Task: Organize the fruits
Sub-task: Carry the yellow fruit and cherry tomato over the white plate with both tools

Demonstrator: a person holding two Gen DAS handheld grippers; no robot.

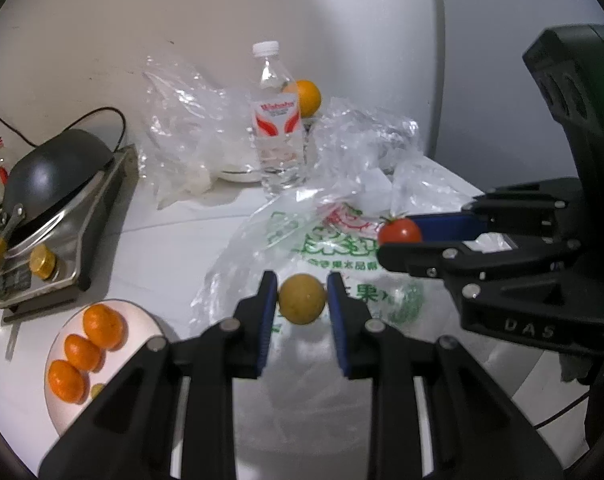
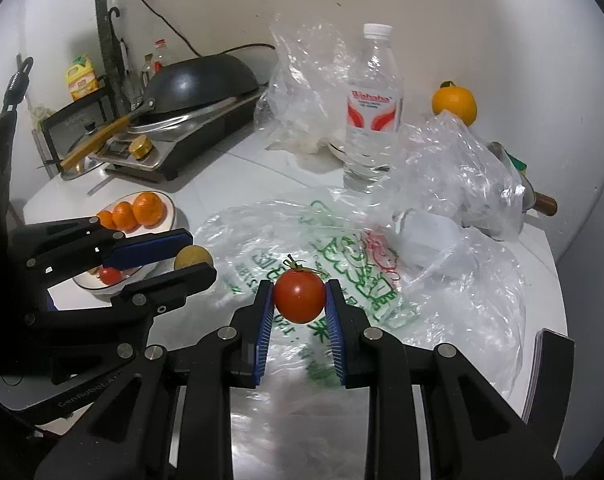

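left gripper (image 1: 302,300) clamped on a yellowish fruit (image 1: 302,298), right gripper (image 2: 298,300) pinching a tomato (image 2: 299,295), both above the bag (image 2: 342,240)

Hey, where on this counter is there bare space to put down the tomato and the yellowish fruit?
Bare counter lies between the stove, white plate and printed bag. The plate holds tangerines but has bare rim room. Around the water bottle and behind it, crumpled clear bags crowd everything.

bottle (image 2: 372,108) blocks rear, bags (image 2: 454,184) crowd R
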